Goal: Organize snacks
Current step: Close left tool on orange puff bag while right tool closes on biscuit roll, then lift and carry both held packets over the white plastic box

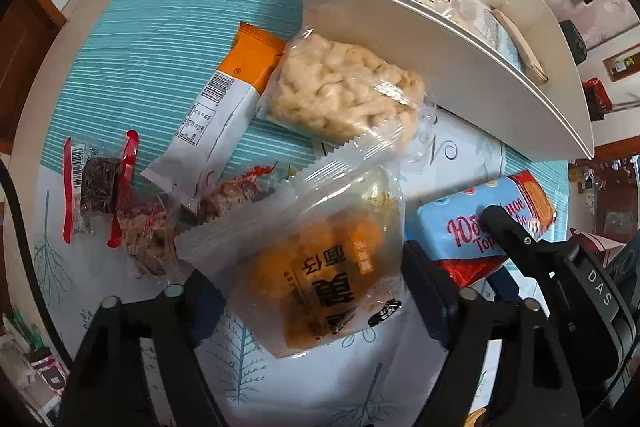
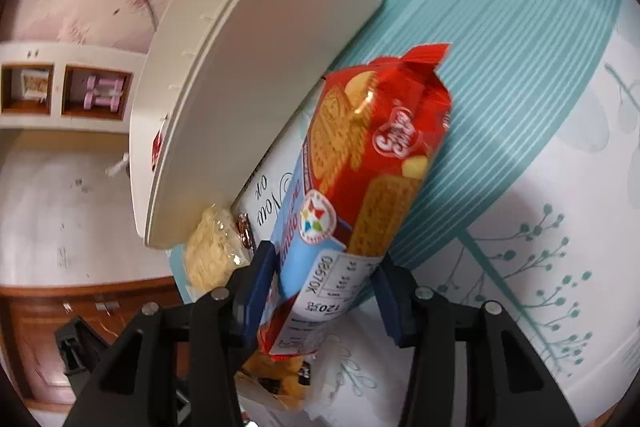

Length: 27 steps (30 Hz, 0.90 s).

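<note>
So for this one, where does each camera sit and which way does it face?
Left wrist: on the left gripper, looking steeply down at the bun packet between its fingers.
Right wrist: on the right gripper, angled down along the biscuit pack between its fingers.
Shared: white organizer, biscuit pack, puffed-snack bag, tablecloth.

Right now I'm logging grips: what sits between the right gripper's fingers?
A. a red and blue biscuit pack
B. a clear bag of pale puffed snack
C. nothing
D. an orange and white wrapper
A: in the right wrist view the right gripper flanks the biscuit pack.
</note>
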{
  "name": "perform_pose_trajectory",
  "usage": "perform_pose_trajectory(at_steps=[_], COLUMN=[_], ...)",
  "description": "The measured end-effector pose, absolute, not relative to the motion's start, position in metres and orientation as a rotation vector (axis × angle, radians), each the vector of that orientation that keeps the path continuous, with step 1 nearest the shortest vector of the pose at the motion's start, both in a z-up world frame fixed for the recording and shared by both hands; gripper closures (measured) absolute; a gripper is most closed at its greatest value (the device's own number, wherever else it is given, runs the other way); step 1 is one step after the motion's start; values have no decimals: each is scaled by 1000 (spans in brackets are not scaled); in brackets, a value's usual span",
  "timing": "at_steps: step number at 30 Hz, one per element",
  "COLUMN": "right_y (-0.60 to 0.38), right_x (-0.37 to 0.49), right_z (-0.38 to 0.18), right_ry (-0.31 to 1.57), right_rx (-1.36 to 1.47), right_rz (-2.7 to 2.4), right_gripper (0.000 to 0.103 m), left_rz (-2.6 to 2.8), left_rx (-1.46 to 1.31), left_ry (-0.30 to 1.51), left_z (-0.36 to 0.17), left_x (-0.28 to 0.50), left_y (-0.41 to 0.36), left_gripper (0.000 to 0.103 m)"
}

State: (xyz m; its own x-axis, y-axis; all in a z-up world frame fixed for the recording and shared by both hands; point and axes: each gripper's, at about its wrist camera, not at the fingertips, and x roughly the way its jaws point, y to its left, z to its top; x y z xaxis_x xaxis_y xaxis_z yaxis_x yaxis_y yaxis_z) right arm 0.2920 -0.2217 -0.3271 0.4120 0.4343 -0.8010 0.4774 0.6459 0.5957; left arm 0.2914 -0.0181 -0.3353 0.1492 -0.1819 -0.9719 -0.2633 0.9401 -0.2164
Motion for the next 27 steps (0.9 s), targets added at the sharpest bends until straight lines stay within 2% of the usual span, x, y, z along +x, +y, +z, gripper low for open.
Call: perform_pose_trajectory(at_steps=[6,17,27], right_y=[-226,-247,-273], right_x=[287,253,247], right_z=[-320,-307,-256], right_ry=[1181,1152,1027], right_rx=[874,911,743], right_rz=[-8,23,-6], right_gripper=[62,63,63], left_rz=[65,-14,-255], left_rx=[-391,-242,-109], left_ry=[1473,1517,1330], left_z=[-335,-314,-254], left_x=[280,261,280], left_y=[-10,-7,-45], left_gripper=[33,33,33])
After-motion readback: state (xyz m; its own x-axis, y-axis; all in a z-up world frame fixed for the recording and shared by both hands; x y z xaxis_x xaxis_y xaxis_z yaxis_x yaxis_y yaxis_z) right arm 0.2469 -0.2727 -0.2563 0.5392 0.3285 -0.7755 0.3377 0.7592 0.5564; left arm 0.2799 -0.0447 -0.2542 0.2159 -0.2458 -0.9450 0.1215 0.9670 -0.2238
